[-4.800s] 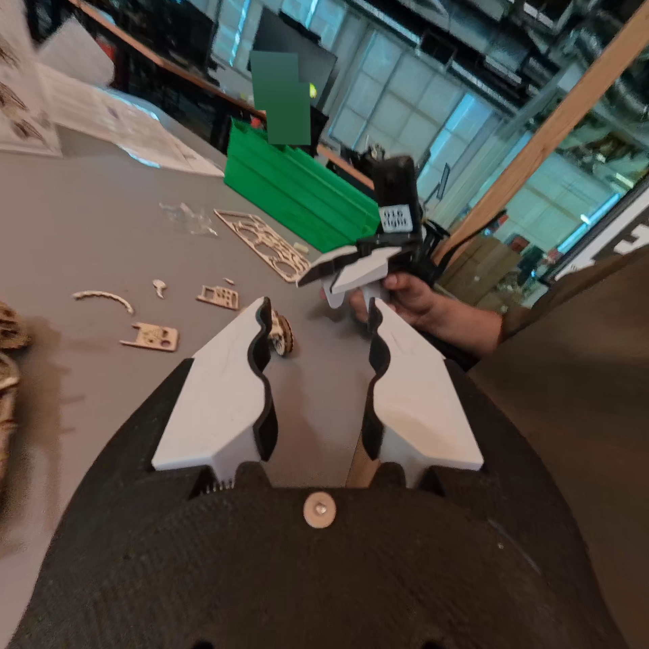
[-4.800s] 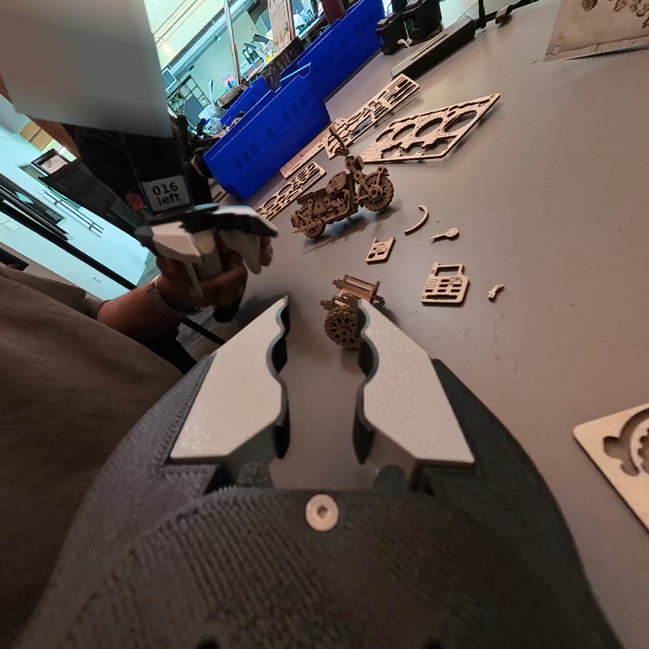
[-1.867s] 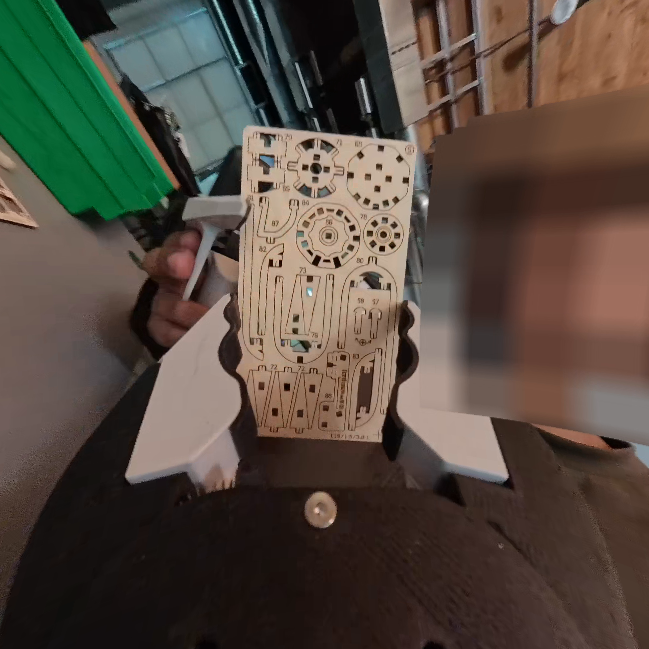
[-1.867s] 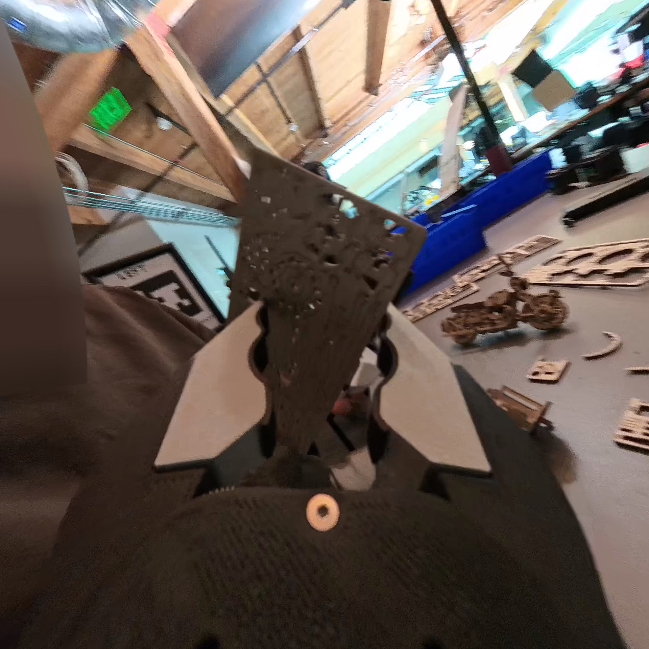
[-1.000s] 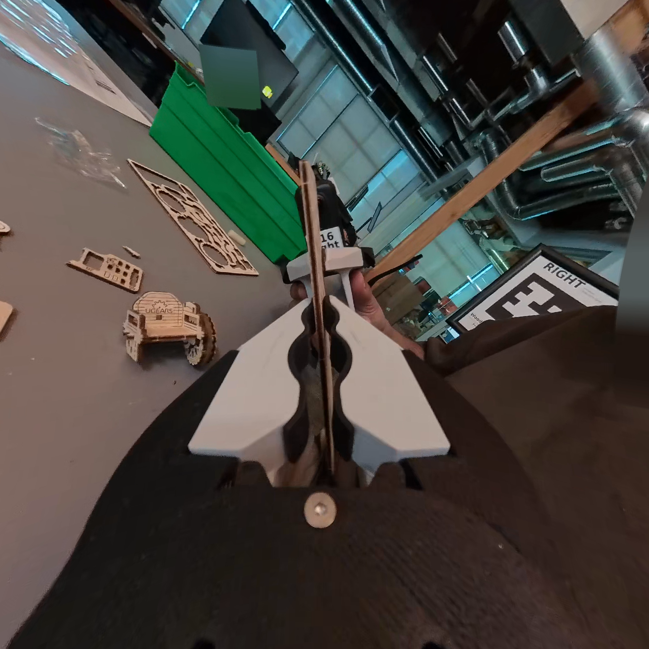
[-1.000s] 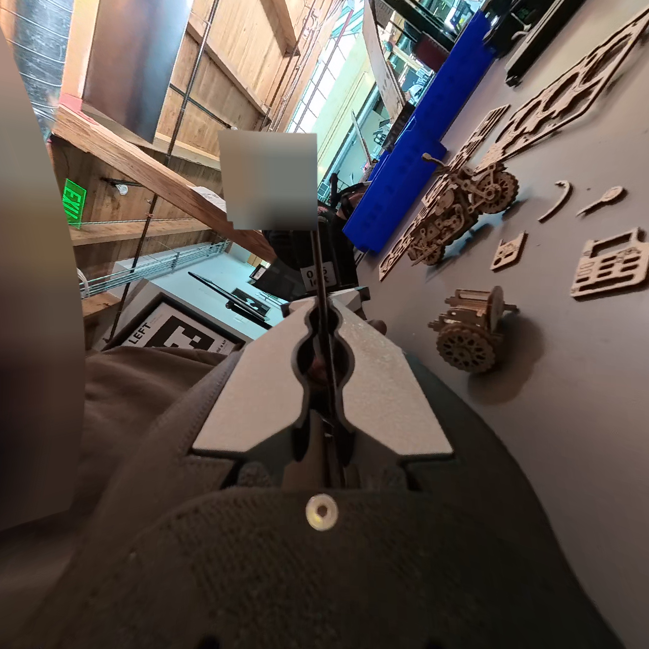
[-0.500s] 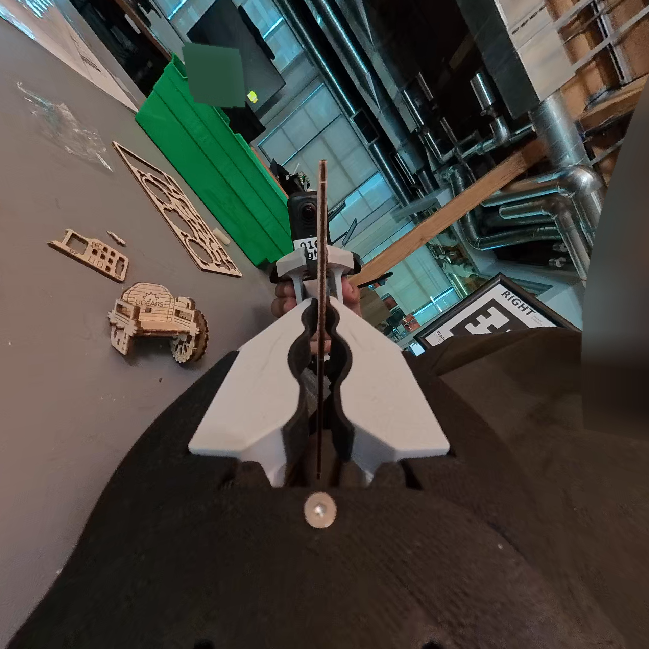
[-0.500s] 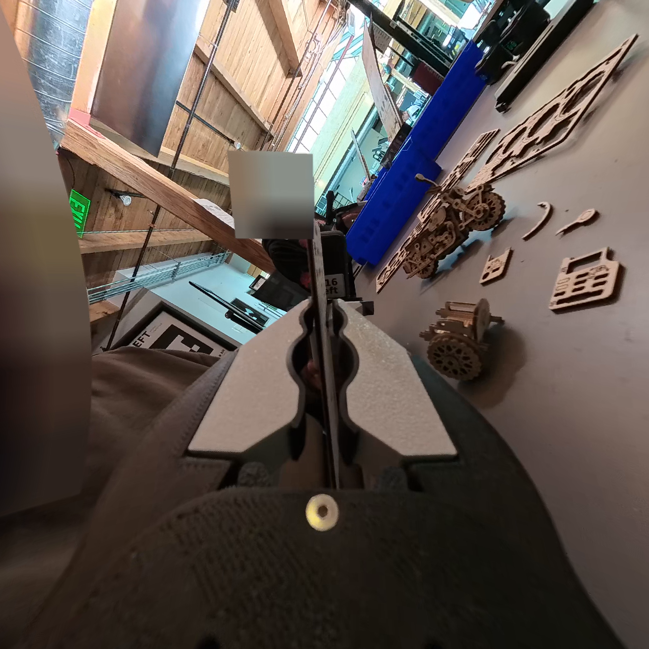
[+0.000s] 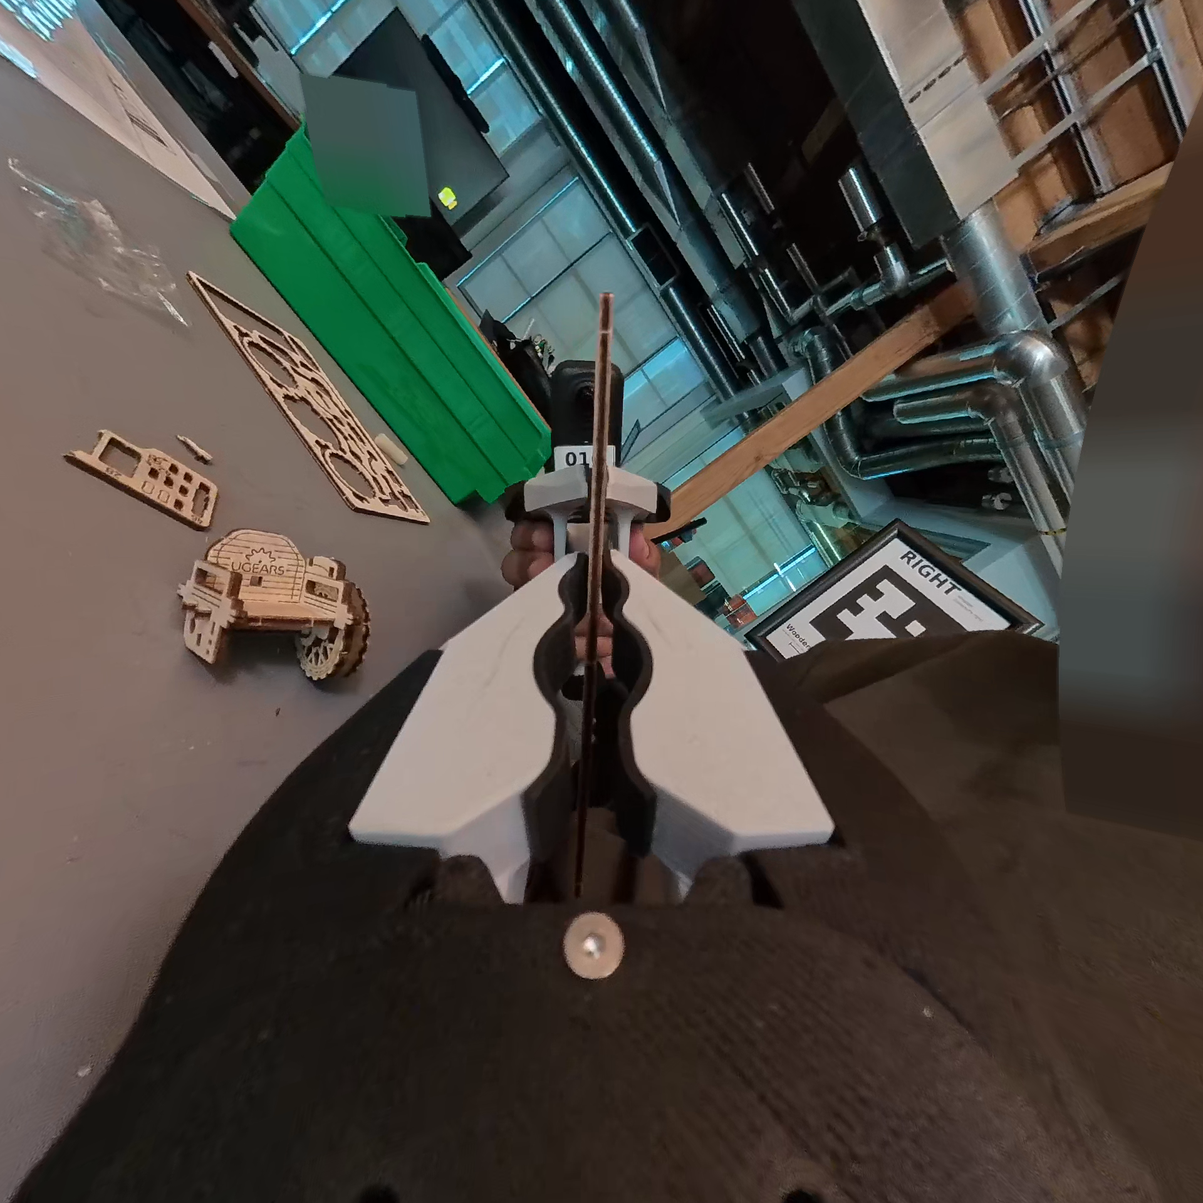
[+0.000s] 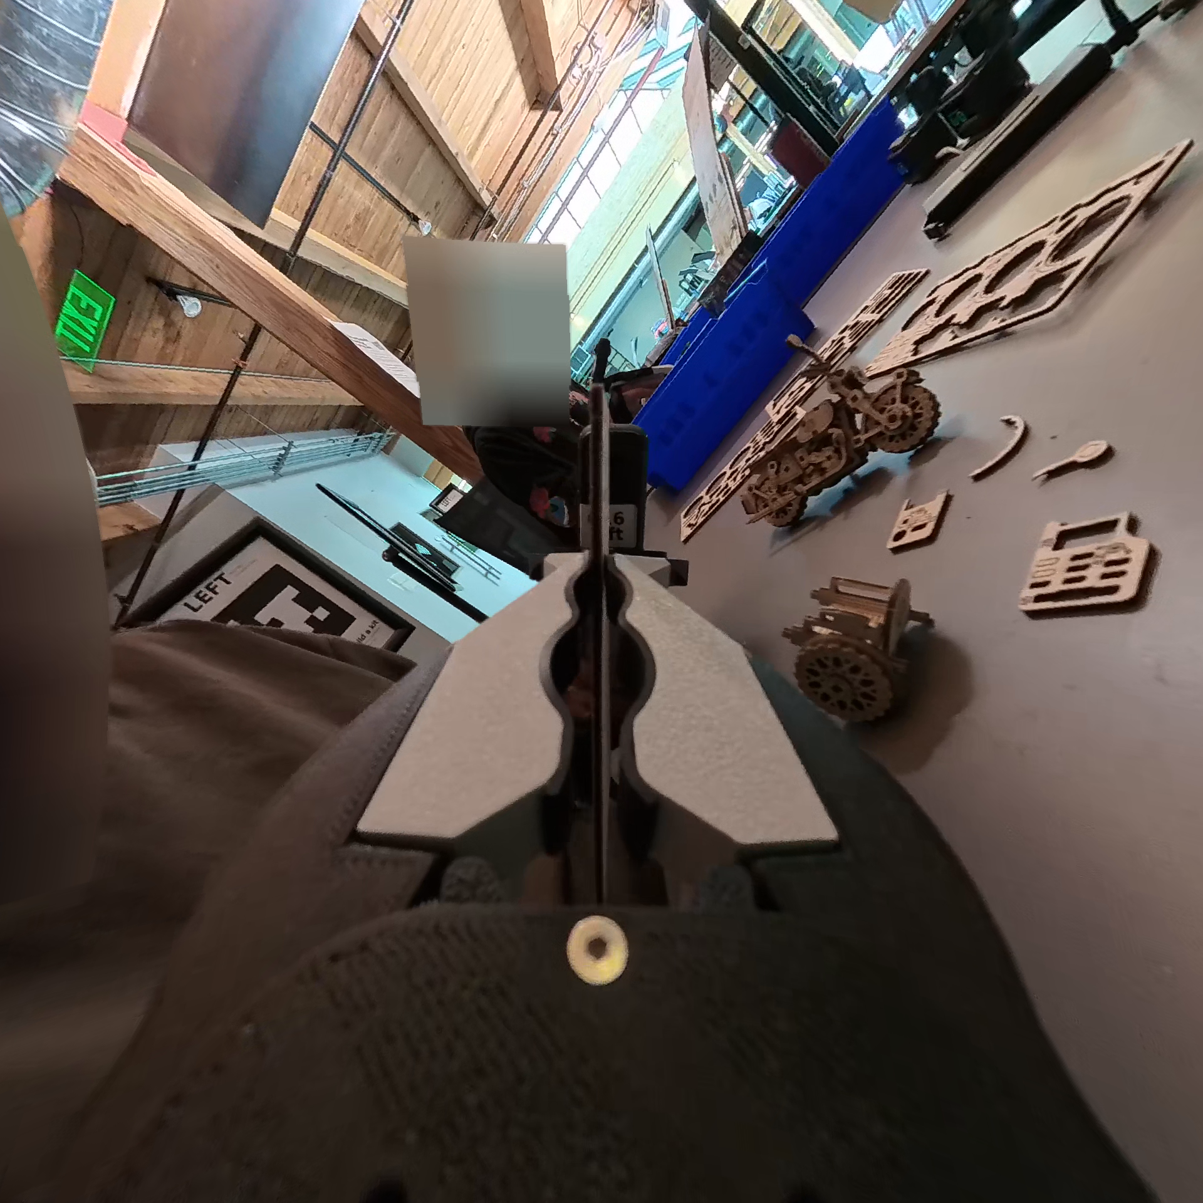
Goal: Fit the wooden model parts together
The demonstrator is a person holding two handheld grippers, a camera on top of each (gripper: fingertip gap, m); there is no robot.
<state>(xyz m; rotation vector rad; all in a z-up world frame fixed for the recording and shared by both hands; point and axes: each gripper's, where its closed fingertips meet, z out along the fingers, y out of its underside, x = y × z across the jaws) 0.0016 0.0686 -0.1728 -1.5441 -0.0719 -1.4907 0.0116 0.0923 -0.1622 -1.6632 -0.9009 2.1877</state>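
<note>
My left gripper (image 9: 589,566) and my right gripper (image 10: 599,563) face each other above the table edge. Both are shut on the same thin wooden sheet (image 9: 602,423), held upright and seen edge-on; it also shows in the right wrist view (image 10: 600,469). The right gripper (image 9: 595,495), with a hand around it, shows just beyond my left fingertips. A small wooden sidecar assembly (image 9: 273,602) lies on the grey table (image 9: 97,748); it also shows in the right wrist view (image 10: 846,644). A wooden motorcycle model (image 10: 840,429) stands farther back.
A green bin (image 9: 390,345) and a cut-out parts sheet (image 9: 312,397) lie beyond the sidecar, with a small slotted panel (image 9: 150,478) to the left. Blue bins (image 10: 748,364), more punched sheets (image 10: 1015,286) and loose small parts (image 10: 1084,563) lie on the table. Both grippers' tips are close together, under 4 cm apart. Left tips and right tips are each some 20 centimetres from the wooden motorcycle model (image 10: 840,429).
Both grippers were open low over the sidecar assembly; now both are shut on the thin sheet. Over the last second they tilted up slightly with it; the sheet stays gripped.
</note>
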